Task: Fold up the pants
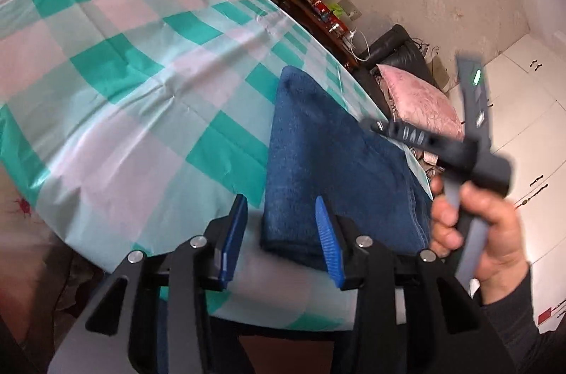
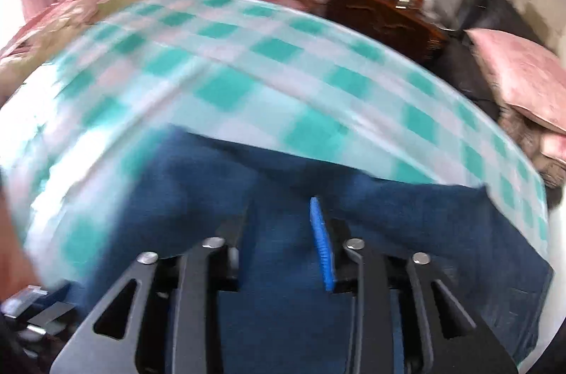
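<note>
At the left of the left wrist view you see only the checked sheet (image 1: 116,84) spread over the bed, bare and fairly smooth. Your left claw (image 1: 283,232) sits at the bottom middle with its jaws apart and nothing between them; its left pad hangs over the sheet and its right pad over the near corner of the pants (image 1: 318,162). The pants lie right of centre as a narrow blue bundle, already doubled over, running from the near bed edge up toward the pink cushion (image 1: 421,105). Further right, your right hand (image 1: 477,232) holds the right claw (image 1: 382,126) above the bundle's far side; it is blurred there, so you cannot tell from this view how its jaws stand.

In the right wrist view, the sheet fills the left and upper part, and the pants spread across the lower middle and right under the right claw (image 2: 283,243). Its jaws stand apart with denim behind them, not pinched, so it looks released.

You seem to be between folds: the bundle is made but not yet gripped for the next turn. The next move calls for each claw to come down on a corner of one short end, clench through all layers, and carry that end over the other evenly.
</note>
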`<action>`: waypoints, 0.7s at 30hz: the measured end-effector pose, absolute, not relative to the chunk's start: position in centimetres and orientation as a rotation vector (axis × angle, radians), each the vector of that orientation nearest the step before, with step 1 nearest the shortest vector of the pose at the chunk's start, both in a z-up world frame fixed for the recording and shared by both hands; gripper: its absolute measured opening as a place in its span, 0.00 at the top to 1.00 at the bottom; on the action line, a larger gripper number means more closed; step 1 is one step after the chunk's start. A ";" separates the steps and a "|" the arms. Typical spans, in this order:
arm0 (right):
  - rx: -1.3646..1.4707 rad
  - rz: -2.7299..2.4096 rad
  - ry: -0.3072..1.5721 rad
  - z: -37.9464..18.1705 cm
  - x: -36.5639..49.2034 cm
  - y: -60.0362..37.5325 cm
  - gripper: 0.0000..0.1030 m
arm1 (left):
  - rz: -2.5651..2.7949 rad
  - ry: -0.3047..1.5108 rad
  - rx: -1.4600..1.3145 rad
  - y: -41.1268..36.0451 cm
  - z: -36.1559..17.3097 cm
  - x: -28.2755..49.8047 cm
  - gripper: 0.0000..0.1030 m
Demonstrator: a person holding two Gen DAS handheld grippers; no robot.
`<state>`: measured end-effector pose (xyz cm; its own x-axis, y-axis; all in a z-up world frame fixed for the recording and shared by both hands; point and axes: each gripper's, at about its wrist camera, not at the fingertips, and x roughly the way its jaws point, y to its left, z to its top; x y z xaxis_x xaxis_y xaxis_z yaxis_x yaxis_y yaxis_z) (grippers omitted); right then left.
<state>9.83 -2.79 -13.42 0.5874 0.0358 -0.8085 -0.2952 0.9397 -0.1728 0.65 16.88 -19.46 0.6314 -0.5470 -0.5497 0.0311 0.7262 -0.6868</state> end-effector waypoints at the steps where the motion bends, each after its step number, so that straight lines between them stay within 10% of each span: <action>1: -0.309 0.240 0.940 -13.1 9.4 -1.2 0.47 | -0.380 0.838 -0.699 16.7 -19.5 0.5 0.63; 21: -0.378 0.268 1.100 -16.2 8.7 6.7 0.34 | -0.373 0.736 -0.533 14.6 -15.5 -1.9 0.92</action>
